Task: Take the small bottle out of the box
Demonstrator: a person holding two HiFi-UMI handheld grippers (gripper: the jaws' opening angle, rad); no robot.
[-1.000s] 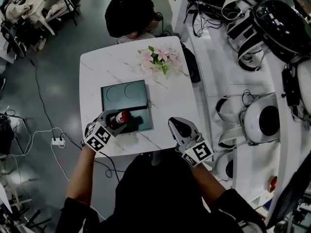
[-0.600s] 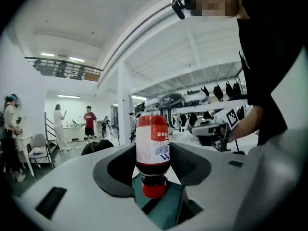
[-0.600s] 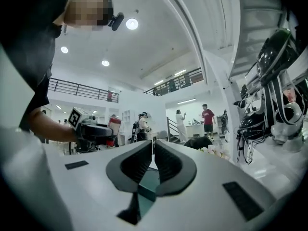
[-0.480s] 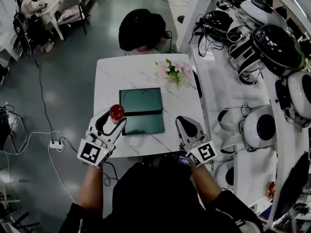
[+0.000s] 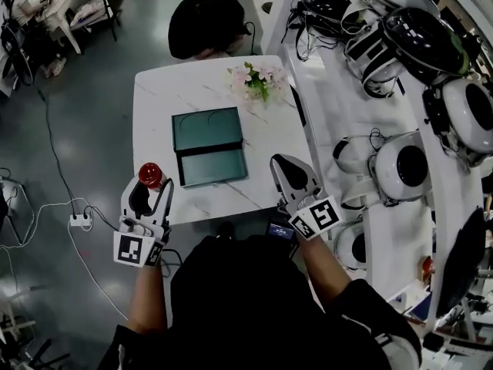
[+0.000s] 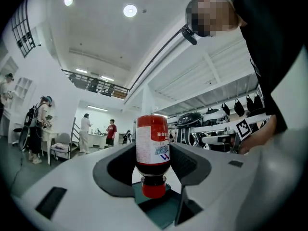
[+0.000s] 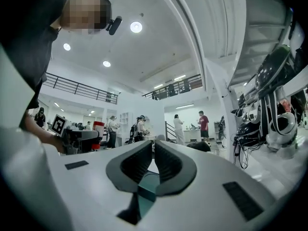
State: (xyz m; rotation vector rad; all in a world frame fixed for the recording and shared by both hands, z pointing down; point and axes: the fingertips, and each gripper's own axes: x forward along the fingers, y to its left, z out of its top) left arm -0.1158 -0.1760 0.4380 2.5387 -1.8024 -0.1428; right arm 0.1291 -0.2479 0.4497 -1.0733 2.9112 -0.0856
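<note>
A small bottle with a red end and a red and white label is held in my left gripper, which is shut on it above the white table's front left corner. In the left gripper view the bottle stands between the jaws with its red cap nearest the camera. The teal box lies open in the middle of the table, to the right of the bottle. My right gripper hovers near the table's front right edge, jaws together and holding nothing.
A pink flower bunch sits at the table's far right. A person with dark hair sits at the far end. White shelving with helmets runs along the right. A power strip and cables lie on the floor at left.
My left gripper has lifted the bottle out of the box and carried it left and toward me, to the table's front left corner. The right gripper has barely moved.
</note>
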